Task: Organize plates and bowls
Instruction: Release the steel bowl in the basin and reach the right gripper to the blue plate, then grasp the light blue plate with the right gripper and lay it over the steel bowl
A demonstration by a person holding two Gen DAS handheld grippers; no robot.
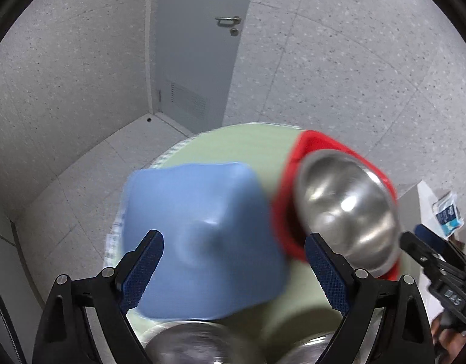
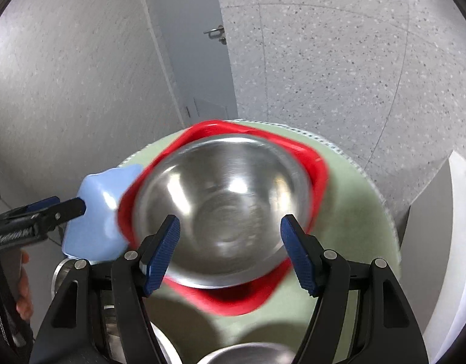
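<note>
Both tongs open, dishes resting on the green table

My left tongs [image 1: 234, 268] stand wide apart over the blue dish [image 1: 199, 239], which lies upside down on the green table [image 1: 233, 145]; the pads press on nothing, so I hold nothing there. My right tongs [image 2: 229, 253] are also spread, empty, above the steel bowl [image 2: 223, 200], which sits nested in the red square plate [image 2: 317, 170], probably so like-sized pieces stack neatly. More steel bowls [image 2: 251, 355] wait at the near edge, I judge for sorting next. Motion blur hides finer detail.
</note>
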